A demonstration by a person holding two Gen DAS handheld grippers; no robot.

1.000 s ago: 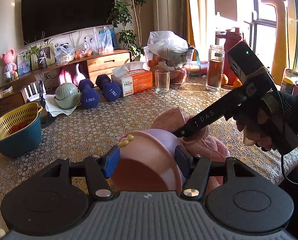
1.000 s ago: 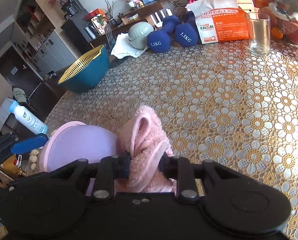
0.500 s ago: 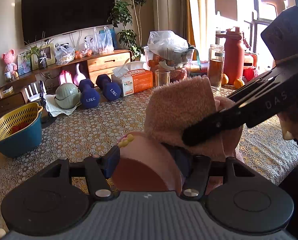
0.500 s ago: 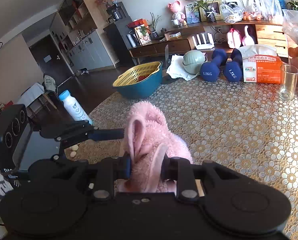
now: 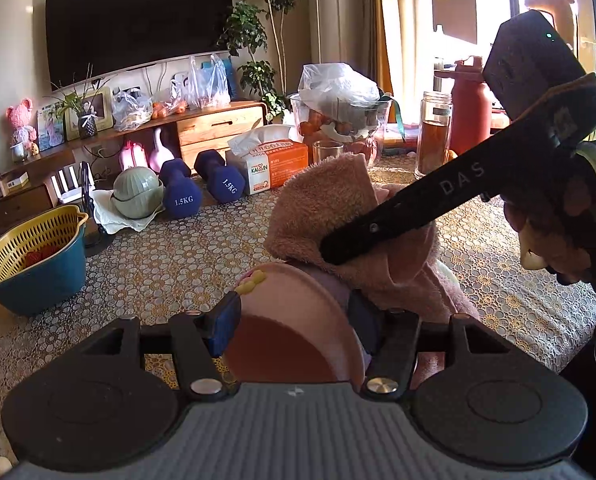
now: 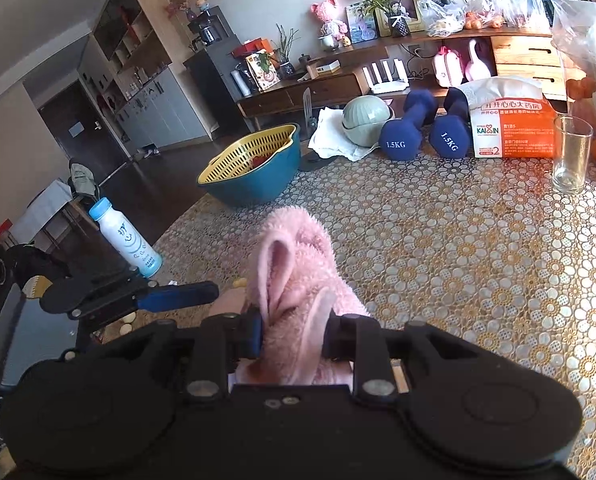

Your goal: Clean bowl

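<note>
left gripper [image 5: 293, 320] clamps the pink bowl [image 5: 293, 332], held on edge at 6 o'clock above the table [image 5: 185, 256]. right gripper [image 6: 291, 332] pinches a pink cloth [image 6: 293, 256], pressed against the bowl's far side at 1 o'clock in the left view.

Both black plastic w/ silver screws: left gripper [image 5: 293, 322] blue pads, right gripper [image 6: 291, 334] marked "DAS".
</note>
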